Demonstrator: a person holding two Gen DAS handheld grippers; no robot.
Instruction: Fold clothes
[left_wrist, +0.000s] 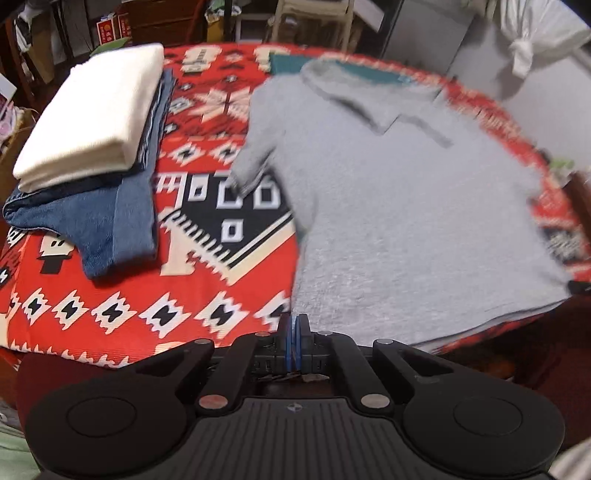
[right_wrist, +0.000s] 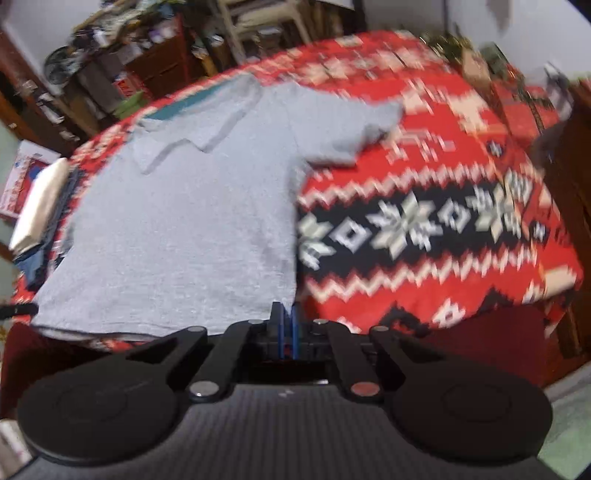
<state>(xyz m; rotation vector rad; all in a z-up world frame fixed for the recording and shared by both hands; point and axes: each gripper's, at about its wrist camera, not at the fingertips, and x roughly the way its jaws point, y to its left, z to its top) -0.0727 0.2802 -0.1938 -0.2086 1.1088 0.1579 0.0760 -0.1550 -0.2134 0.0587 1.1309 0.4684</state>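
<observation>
A: Starting at the left gripper (left_wrist: 294, 325), its blue pads are pressed together at the lower centre of the left wrist view, right at the near hem corner of the grey polo shirt (left_wrist: 406, 206). Whether cloth is pinched between them cannot be told.

B: The right gripper (right_wrist: 285, 314) looks much the same: jaws nearly closed at the bottom centre, meeting the shirt's (right_wrist: 177, 221) other hem corner. The blur hides whether the fabric is caught there.

A: The left view alone shows the folded stack clearly in the upper left, a cream garment (left_wrist: 92, 114) on top of blue denim (left_wrist: 110, 221), apart from the shirt.

B: In the right view that stack is only a smear at the left edge. This view shows instead the wide bare stretch of the red patterned blanket (right_wrist: 424, 221) on the right, with its black band of white snowflakes.

A: The shirt lies spread front-up on the blanket (left_wrist: 207, 258), collar toward the far edge, short sleeves out to both sides, a teal patch (left_wrist: 288, 62) just beyond the collar.
</observation>
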